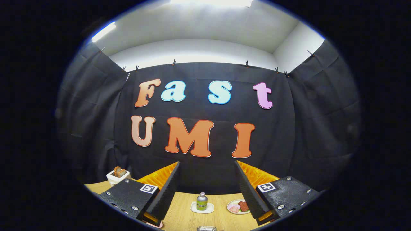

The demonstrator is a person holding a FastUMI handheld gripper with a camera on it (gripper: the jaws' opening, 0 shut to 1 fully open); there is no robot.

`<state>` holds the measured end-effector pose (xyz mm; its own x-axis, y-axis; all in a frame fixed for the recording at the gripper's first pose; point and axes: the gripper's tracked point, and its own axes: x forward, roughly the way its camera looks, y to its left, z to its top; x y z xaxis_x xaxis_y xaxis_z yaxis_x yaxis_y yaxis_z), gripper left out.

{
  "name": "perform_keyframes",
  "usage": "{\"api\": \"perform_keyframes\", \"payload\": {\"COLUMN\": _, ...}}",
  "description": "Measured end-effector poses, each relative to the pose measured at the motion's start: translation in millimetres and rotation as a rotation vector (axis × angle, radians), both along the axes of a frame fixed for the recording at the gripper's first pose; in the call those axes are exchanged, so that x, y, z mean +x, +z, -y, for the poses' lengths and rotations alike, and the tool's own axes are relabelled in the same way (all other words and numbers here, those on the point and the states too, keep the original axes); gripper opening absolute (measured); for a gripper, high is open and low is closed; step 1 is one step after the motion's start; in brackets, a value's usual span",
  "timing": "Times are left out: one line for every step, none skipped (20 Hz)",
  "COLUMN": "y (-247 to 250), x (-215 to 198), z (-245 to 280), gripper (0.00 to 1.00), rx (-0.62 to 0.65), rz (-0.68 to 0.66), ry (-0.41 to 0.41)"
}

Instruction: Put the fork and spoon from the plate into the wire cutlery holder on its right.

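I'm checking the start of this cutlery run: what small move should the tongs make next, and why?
Probably tilt down toward the table. The tongs are open and empty, aimed mostly at the booth wall; beyond them stand a small bottle, a plate of food and a toaster. I can't make out a fork, spoon or holder.

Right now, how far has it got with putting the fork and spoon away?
Nothing looks done yet. The tongs are open and empty, held high above the wooden table. Beyond them stand a small bottle on a white coaster, a plate of food and a toaster. I cannot see the fork, spoon or wire holder from here, so both pieces seem left to move.
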<state>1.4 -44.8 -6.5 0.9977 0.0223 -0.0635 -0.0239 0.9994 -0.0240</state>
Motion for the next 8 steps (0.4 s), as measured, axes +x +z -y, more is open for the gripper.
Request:
{"api": "perform_keyframes", "payload": {"y": -2.3, "x": -1.5, "z": -0.7, "gripper": 0.97, "rx": -0.006, "rz": -0.002, "ry": 0.004}}
{"api": "perform_keyframes", "payload": {"y": -2.4, "x": -2.1, "z": -1.6, "gripper": 0.97, "rx": -0.009, "rz": -0.004, "ry": 0.007}}
{"api": "perform_keyframes", "payload": {"y": -4.5, "x": -2.0, "z": -3.5, "gripper": 0.97, "rx": -0.009, "rz": -0.010, "ry": 0.011}}
{"api": "perform_keyframes", "payload": {"y": -4.8, "x": -2.4, "z": -4.6, "gripper": 0.97, "rx": -0.007, "rz": -0.010, "ry": 0.015}}
{"api": "perform_keyframes", "payload": {"y": -5.5, "x": -1.6, "z": -5.2, "gripper": 0.97, "rx": -0.004, "rz": -0.014, "ry": 0.017}}
{"api": "perform_keyframes", "payload": {"y": -6.6, "x": -2.2, "z": -6.8, "gripper": 0.98, "rx": -0.004, "rz": -0.016, "ry": 0.024}}
{"api": "perform_keyframes", "payload": {"y": -8.5, "x": -1.1, "z": -7.2, "gripper": 0.98, "rx": -0.008, "rz": -0.018, "ry": 0.025}}
{"api": "perform_keyframes", "payload": {"y": -9.9, "x": -1.9, "z": -8.2, "gripper": 0.98, "rx": -0.012, "rz": -0.021, "ry": 0.029}}
